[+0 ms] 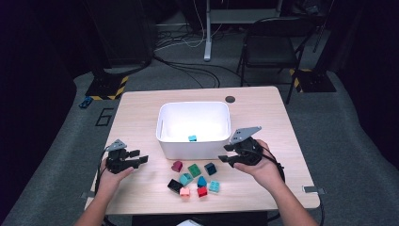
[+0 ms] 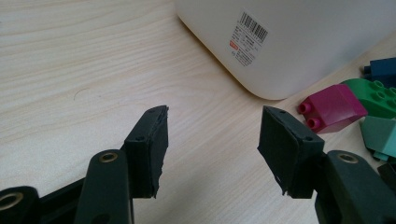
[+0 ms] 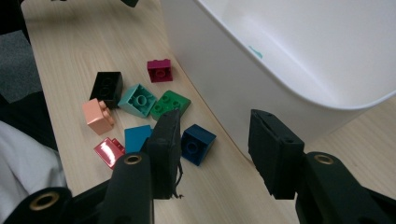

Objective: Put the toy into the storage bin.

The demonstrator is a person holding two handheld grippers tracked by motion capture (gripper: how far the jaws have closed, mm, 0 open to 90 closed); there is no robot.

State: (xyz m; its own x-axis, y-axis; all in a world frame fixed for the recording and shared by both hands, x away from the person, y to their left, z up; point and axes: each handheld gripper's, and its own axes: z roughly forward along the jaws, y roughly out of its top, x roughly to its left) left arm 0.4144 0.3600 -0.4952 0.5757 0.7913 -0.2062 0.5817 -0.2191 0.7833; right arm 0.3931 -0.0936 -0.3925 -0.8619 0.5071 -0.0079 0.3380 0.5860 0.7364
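Item: white rectangular plastic bin (image 1: 165,141), set mid-table with its long axis running left to right across my view; one small cyan brick (image 1: 192,138) lies inside against the near wall, so I judge the job is loading bricks into it. Item: loose cluster of plastic building bricks on the pale wooden table (image 1: 141,101), just in front of the bin: magenta brick (image 1: 177,165), green brick (image 1: 194,170), dark blue brick (image 1: 210,168), black brick (image 1: 174,185), salmon brick (image 1: 185,191), red brick (image 1: 202,191). Most sit studs up; the magenta brick (image 2: 330,106) lies tipped, studs pointing sideways. Item: my left gripper (image 1: 138,157), jaws apart, empty, parked left of the cluster, clear of the working lane. Item: my right gripper (image 1: 227,153), jaws apart, empty, beside the bin's near right corner, aimed over the dark blue brick (image 3: 198,143), likely the next pick.
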